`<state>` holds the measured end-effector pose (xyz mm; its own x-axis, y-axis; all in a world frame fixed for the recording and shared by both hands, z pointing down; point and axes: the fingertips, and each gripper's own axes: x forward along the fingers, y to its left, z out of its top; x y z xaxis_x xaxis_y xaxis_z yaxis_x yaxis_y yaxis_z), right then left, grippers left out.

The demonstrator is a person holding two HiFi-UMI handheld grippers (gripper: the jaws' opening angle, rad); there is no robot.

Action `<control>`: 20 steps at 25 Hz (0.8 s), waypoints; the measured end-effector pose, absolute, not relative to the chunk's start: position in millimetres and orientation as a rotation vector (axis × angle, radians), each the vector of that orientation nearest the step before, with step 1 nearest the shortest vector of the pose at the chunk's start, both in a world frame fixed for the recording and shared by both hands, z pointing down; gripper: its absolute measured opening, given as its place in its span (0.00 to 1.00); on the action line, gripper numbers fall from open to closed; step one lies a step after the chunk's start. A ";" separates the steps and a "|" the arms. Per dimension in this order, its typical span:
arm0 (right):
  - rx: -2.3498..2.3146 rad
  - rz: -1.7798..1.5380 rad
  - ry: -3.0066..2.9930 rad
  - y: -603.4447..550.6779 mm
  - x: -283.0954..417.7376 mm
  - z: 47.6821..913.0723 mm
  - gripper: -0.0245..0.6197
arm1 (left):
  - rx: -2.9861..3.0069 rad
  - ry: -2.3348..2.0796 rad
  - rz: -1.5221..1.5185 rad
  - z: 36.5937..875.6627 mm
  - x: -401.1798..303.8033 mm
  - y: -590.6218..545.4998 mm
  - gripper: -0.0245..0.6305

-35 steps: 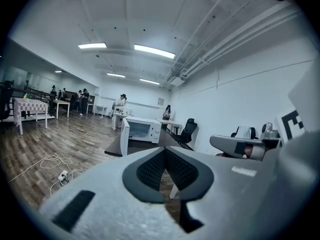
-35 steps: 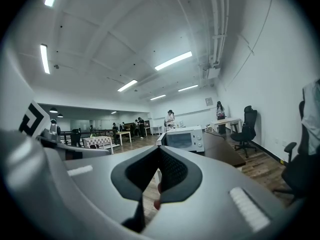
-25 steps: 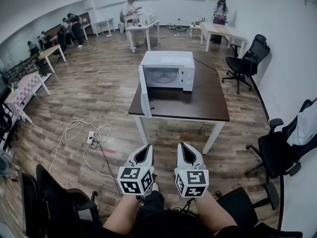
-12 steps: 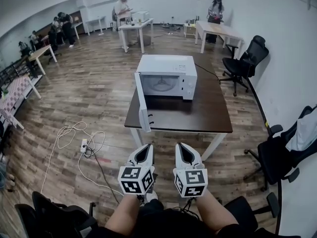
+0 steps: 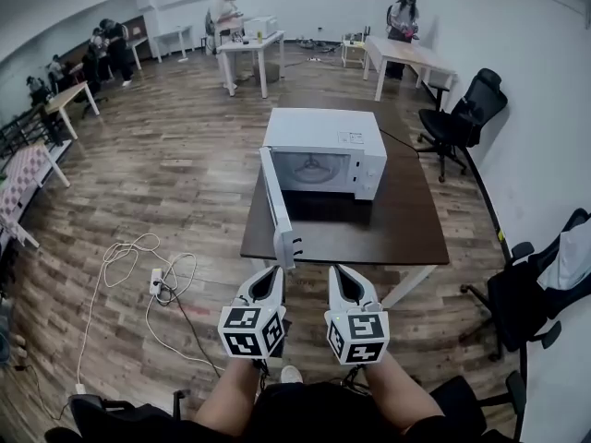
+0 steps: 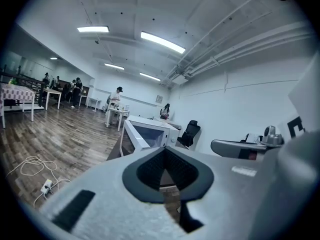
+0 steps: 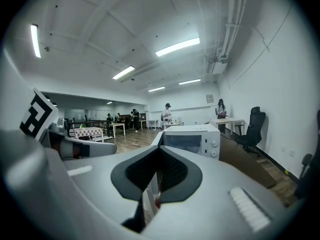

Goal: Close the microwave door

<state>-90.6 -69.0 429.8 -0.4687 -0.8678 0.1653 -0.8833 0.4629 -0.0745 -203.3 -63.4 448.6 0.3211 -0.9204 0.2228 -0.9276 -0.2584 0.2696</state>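
A white microwave (image 5: pixel 325 151) stands on a dark brown table (image 5: pixel 397 224), with its door (image 5: pixel 280 207) swung open toward me on the left side. My left gripper (image 5: pixel 269 277) is shut and empty, a short way in front of the door's outer edge and below the table's near edge. My right gripper (image 5: pixel 343 275) hangs beside it, also shut and empty. The left gripper view shows the microwave (image 6: pixel 152 132) and its open door (image 6: pixel 128 138) beyond the jaws. In the right gripper view the microwave (image 7: pixel 194 140) sits straight ahead, with its door (image 7: pixel 156 138) edge-on.
Black office chairs stand at the right (image 5: pixel 460 116) and near right (image 5: pixel 528 295). A white cable and power strip (image 5: pixel 155 277) lie on the wood floor at the left. People work at tables (image 5: pixel 247 46) along the far wall. A white wall runs down the right.
Both grippers have come forward together toward the table. The microwave and its open door now sit closer, and the door's edge is just ahead of the left gripper.
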 end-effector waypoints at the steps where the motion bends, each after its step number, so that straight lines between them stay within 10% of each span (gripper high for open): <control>1: 1.564 0.229 -2.595 -74.9 -95.2 430.4 0.05 | 2.247 -1.643 0.035 449.3 -208.0 -69.8 0.05; 14: 1.624 0.275 -2.535 -113.9 -107.5 445.0 0.05 | 2.308 -1.657 0.232 480.9 -236.9 -121.7 0.06; 20: 1.581 0.263 -2.560 -135.8 -108.0 450.6 0.05 | 2.443 -1.594 0.370 501.9 -229.6 -144.7 0.22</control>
